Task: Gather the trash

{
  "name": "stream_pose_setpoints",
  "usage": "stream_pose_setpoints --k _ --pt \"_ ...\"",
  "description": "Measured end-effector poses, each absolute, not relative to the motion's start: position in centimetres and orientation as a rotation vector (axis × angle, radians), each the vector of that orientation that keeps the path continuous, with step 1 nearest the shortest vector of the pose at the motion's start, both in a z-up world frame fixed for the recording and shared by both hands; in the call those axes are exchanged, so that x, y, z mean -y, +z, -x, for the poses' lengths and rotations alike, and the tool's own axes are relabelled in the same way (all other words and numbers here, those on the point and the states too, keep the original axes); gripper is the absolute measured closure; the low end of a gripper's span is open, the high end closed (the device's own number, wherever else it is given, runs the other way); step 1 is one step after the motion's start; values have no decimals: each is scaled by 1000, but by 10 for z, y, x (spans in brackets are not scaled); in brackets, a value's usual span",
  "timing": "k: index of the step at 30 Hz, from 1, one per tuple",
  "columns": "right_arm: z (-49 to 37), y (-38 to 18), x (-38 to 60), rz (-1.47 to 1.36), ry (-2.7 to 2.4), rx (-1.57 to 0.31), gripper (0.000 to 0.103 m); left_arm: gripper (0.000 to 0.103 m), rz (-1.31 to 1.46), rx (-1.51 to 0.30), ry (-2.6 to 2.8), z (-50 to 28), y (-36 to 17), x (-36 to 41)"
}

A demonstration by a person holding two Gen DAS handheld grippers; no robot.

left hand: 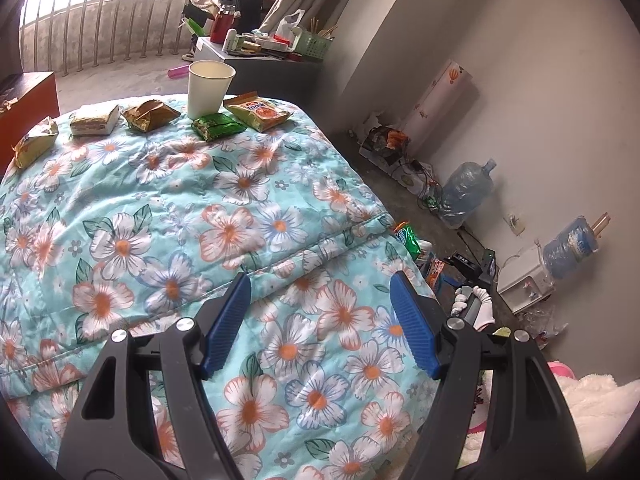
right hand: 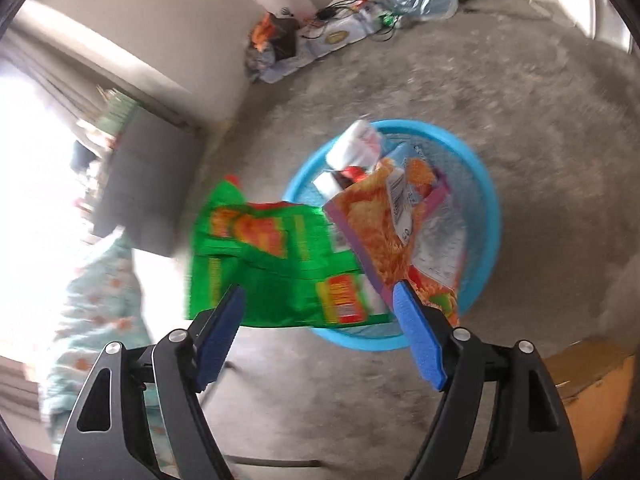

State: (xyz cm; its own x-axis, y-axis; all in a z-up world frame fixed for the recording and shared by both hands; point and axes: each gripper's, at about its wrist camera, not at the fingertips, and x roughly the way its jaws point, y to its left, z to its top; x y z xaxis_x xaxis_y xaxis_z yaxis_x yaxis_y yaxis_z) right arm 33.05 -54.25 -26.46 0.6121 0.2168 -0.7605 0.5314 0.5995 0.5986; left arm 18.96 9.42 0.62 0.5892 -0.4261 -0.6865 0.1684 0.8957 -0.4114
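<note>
Claws both stand released: right claw (right hand: 318, 306) hangs over the round blue plastic basket (right hand: 490, 216), a crinkled green snack wrapper (right hand: 276, 264) loose beside its rim; left claw (left hand: 320, 298) hovers above the floral quilt (left hand: 168, 208).

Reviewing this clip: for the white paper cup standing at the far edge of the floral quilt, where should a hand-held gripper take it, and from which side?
Grip the white paper cup across its side wall, around mid-height, coming level from the near side. It stands upright, mouth up, on the floral quilt, and its near face is clear, though the green packet and orange packet crowd its base.
</note>
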Motion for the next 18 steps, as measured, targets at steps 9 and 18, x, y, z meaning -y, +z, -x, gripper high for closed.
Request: stream_pose_setpoints --k 9,18 --pt "-320 -240 537 -1052 -158 -825 28 35 331 -858 -332 -183 13 -102" --pt "-239 -43 447 -523 45 -653 28 19 321 -755 -319 -146 36 -86"
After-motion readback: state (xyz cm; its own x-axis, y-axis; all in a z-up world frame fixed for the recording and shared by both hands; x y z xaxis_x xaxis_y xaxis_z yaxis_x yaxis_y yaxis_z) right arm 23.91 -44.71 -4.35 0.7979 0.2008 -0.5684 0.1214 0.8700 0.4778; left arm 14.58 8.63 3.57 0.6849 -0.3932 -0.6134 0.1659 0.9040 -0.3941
